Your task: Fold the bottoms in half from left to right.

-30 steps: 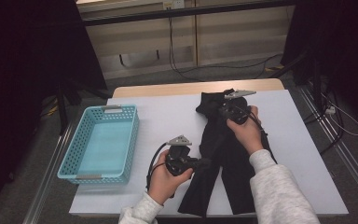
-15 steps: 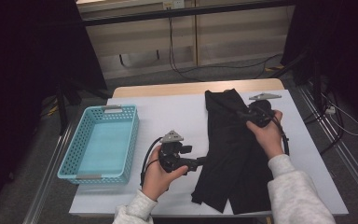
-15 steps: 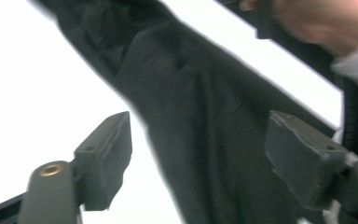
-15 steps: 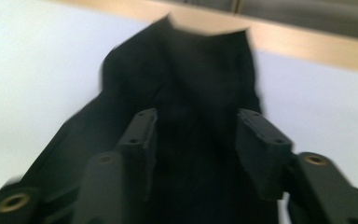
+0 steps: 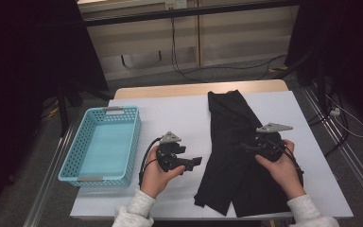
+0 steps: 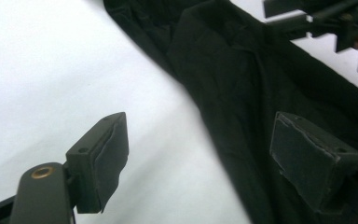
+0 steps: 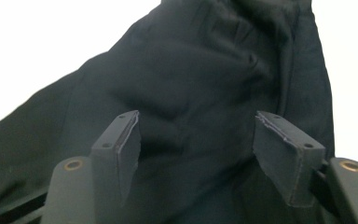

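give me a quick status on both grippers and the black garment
Left gripper open, jaws just opened, nothing between them, beside the black garment. Right gripper open over it, also just opened. Garment flat on table. Blue basket off left, nothing blocking.

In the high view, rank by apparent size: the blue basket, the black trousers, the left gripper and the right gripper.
1. black trousers
2. blue basket
3. left gripper and right gripper: they look about alike, partly covered by the hands, so they are not ranked.

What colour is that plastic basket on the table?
The basket is light turquoise blue, clearest in the high view.
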A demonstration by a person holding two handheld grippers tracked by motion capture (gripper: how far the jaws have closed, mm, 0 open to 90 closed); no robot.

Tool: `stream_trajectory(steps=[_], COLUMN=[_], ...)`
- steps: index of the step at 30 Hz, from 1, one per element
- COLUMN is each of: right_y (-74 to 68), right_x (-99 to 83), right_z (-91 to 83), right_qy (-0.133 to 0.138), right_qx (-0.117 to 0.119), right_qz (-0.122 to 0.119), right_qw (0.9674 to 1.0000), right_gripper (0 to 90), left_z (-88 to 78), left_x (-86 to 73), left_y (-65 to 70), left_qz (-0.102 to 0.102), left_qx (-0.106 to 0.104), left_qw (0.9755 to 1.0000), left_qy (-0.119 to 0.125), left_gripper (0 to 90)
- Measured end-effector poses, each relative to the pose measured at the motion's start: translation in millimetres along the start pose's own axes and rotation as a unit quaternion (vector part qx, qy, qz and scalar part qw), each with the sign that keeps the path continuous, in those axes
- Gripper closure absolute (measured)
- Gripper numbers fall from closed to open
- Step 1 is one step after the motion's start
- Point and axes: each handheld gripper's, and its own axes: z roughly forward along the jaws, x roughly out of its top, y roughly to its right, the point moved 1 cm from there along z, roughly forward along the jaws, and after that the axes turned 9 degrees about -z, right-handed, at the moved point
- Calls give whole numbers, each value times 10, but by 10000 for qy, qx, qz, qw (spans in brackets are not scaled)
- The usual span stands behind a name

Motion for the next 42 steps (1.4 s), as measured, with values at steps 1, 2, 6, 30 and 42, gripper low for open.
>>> stream_trajectory(steps=[1,2,6,30,42], right_y=[-24,-47,-122,-319,-491], right_x=[-39,-74,-130,-269,-237], right_z=[-2,1,-21,-254,-276], right_qy=[-24,-52,-104,-70,-116], right_qx=[17,78,216,367,651], right_qz=[-10,-1,-71,-143,-468], right_qw=[10000,10000,9997,9992,9967], right_gripper=[306,300,268,426,574], left_z=[3,5,10,-6,-10], left_x=[0,1,-11,-50,-48], left_y=[-3,-9,-41,-103,-132], left_qz=[31,46,32,43,38], left_qx=[7,-9,20,148,194], left_qw=[10000,10000,10000,9998,9997], left_qy=[-14,-11,-40,-130,-125], left_gripper=[189,187,183,179,178])
